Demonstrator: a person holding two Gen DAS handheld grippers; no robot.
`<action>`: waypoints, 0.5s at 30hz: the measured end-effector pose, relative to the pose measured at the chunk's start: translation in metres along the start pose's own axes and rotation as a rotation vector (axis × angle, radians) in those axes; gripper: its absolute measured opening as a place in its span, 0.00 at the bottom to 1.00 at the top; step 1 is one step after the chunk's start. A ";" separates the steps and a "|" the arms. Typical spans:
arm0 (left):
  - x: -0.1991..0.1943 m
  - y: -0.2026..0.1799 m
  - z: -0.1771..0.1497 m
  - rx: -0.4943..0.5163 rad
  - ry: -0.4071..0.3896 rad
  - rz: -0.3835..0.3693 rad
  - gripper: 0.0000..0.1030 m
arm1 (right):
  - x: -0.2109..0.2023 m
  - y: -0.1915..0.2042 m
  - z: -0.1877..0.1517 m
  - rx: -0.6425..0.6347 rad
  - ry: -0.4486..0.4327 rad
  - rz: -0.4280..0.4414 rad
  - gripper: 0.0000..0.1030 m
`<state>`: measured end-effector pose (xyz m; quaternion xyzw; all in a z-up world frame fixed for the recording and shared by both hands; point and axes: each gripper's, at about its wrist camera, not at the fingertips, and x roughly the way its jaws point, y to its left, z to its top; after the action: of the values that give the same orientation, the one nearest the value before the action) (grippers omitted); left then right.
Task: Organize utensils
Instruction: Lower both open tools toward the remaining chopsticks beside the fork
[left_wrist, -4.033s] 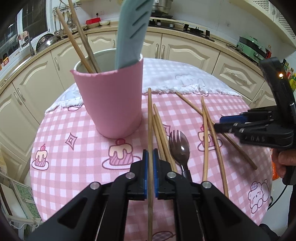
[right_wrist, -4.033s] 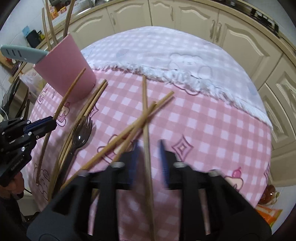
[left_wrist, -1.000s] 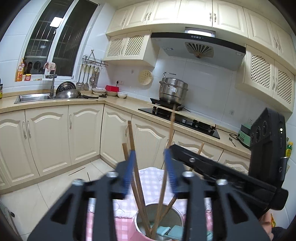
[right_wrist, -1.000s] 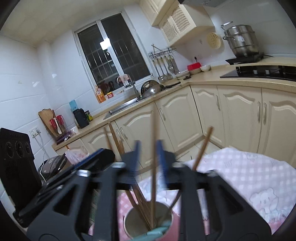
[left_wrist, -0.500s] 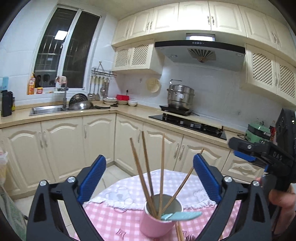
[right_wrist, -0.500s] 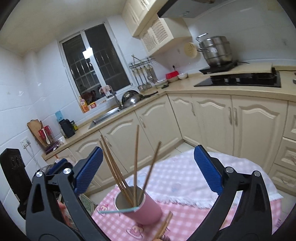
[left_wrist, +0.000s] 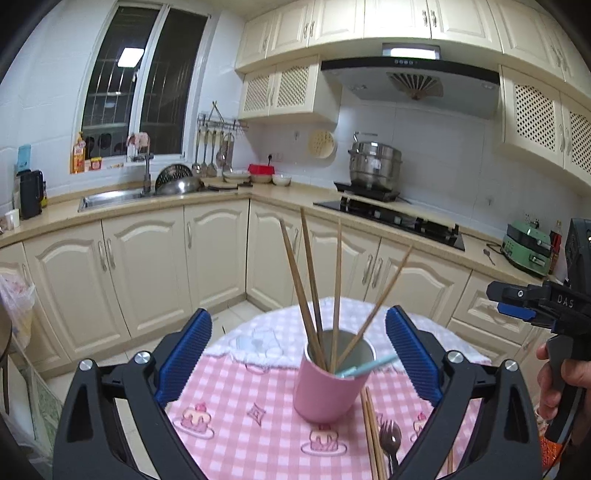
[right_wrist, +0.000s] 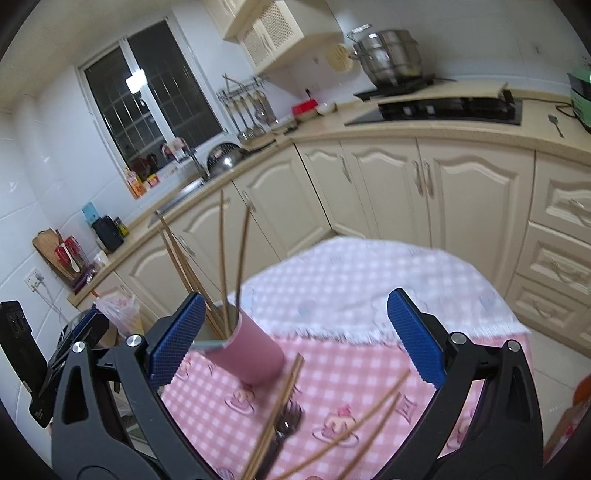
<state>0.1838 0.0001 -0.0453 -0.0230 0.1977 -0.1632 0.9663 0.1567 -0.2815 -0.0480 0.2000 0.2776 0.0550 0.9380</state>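
A pink cup (left_wrist: 328, 391) stands on the round table with a pink checked cloth (left_wrist: 240, 413). Several wooden chopsticks (left_wrist: 306, 291) and a teal utensil (left_wrist: 369, 365) stand in it. More chopsticks (left_wrist: 371, 435) and a fork (left_wrist: 390, 441) lie on the cloth in front of the cup. My left gripper (left_wrist: 299, 362) is wide open and empty, raised near the cup. My right gripper (right_wrist: 295, 339) is wide open and empty, to the right of the cup (right_wrist: 251, 354). Loose chopsticks (right_wrist: 354, 424) and the fork (right_wrist: 288, 421) lie below it.
Cream kitchen cabinets (left_wrist: 147, 266) and a counter with a sink (left_wrist: 110, 197) and a hob (left_wrist: 391, 218) run behind the table. The right gripper's body (left_wrist: 546, 306) shows at the right of the left wrist view. A white cloth (right_wrist: 369, 288) covers the table's far side.
Four seconds ago each gripper held a chopstick on the table. Both carried their chopsticks up into the cup, opened and drew back. In the last half second both views lowered slightly.
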 end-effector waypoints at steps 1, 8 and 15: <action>0.000 -0.001 -0.003 0.003 0.006 0.000 0.91 | 0.000 -0.003 -0.005 0.003 0.018 -0.009 0.94; 0.012 -0.011 -0.027 0.026 0.097 -0.016 0.91 | 0.008 -0.025 -0.034 0.048 0.140 -0.075 0.94; 0.033 -0.024 -0.060 0.065 0.234 -0.036 0.91 | 0.019 -0.039 -0.073 0.044 0.280 -0.145 0.94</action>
<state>0.1813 -0.0320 -0.1106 0.0241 0.3033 -0.1884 0.9338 0.1324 -0.2881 -0.1296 0.1902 0.4205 0.0084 0.8871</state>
